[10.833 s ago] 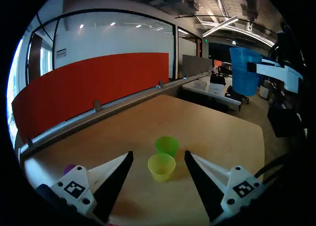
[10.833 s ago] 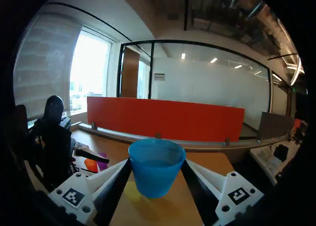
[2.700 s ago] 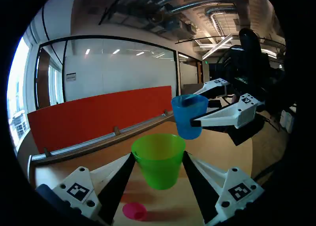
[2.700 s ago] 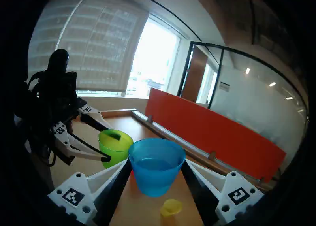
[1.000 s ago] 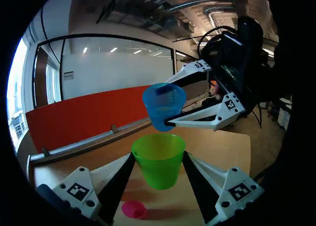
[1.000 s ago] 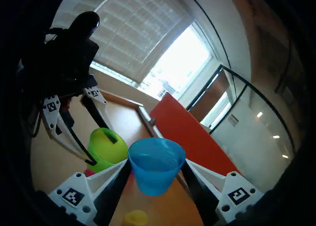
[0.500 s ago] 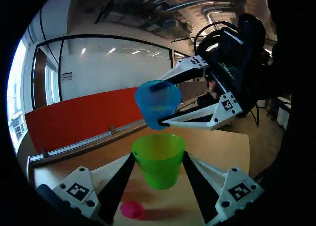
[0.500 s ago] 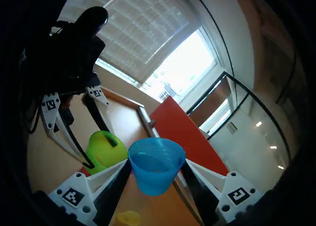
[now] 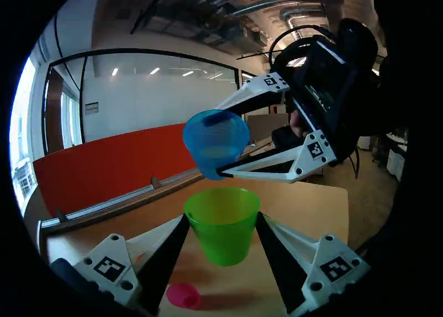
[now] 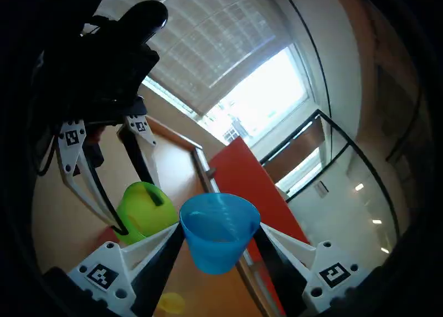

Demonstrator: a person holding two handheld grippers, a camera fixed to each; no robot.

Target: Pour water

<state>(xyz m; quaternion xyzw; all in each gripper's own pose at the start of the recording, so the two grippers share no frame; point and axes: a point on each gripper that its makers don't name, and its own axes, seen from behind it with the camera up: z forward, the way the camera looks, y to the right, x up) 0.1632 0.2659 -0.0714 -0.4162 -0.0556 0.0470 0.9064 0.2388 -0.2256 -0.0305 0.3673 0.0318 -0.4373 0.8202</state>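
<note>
In the left gripper view, a red partition [image 9: 105,164] and a rail [image 9: 122,203] close off the far-left edge of the wooden surface [image 9: 315,206]. Low at the left, a small pink cup [image 9: 181,295] sits on the surface, just beside the left finger and well below the raised cups. The left gripper [image 9: 221,217] has its fingers pressed on either side of the green cup [image 9: 222,236], which it holds upright above the surface. Directly above it hangs the blue cup [image 9: 206,142], tilted with its mouth toward the left, its base close over the green rim but apart from it. The right gripper [image 9: 219,146] reaches in from the right and clamps the blue cup with both fingers. Farther right the surface lies bare up to its rounded corner.

In the right gripper view, the left gripper [image 10: 137,214] comes down from the upper left, its fingers gripping the green cup [image 10: 145,206]. A yellow cup [image 10: 170,303] shows low on the surface [image 10: 72,206]. At centre, the near fingers squeeze the blue cup [image 10: 219,250], with water inside; its rim is just beside the green one. The partition runs along the right.
</note>
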